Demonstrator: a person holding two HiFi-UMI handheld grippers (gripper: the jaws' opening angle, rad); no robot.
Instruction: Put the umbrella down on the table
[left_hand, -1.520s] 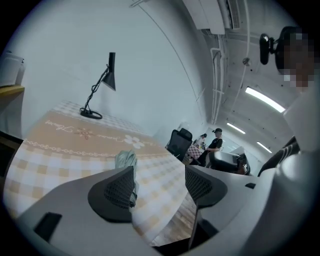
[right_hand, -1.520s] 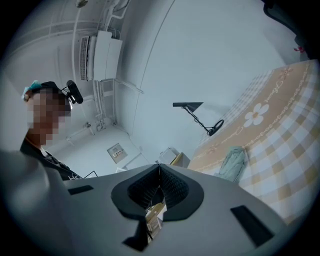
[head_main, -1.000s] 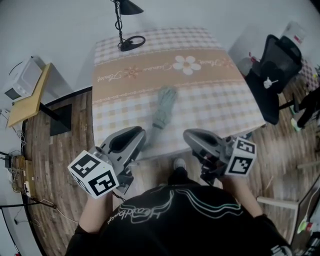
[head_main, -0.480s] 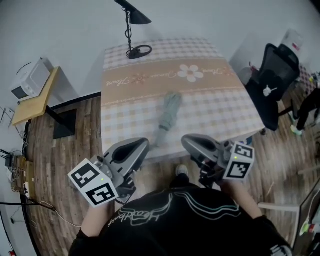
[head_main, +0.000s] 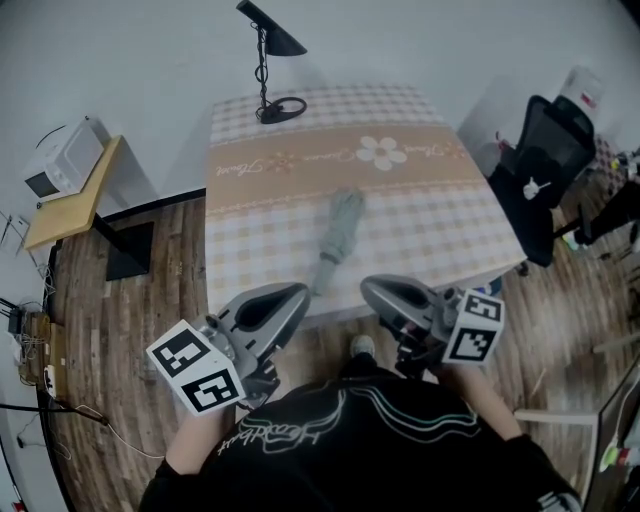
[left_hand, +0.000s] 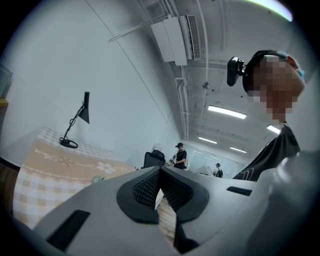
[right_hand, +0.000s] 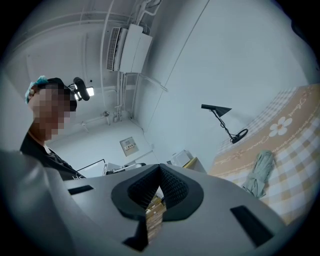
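Note:
The folded grey-green umbrella (head_main: 338, 232) lies flat on the checked tablecloth of the table (head_main: 440, 200), its handle end toward the near edge. It also shows in the right gripper view (right_hand: 258, 174). Both grippers hover off the near edge of the table, close to the person's body and apart from the umbrella. My left gripper (head_main: 298, 293) is shut with nothing between its pads (left_hand: 150, 187). My right gripper (head_main: 368, 286) is also shut and empty, its pads (right_hand: 170, 186) meeting at the tip.
A black desk lamp (head_main: 266, 62) stands at the table's far edge. A black office chair (head_main: 545, 160) is at the right of the table. A microwave (head_main: 58, 160) sits on a wooden shelf (head_main: 72, 198) at the left. Wooden floor surrounds the table.
Both grippers have drawn a little back from the table's near edge toward the person. The umbrella stays where it lay on the cloth.

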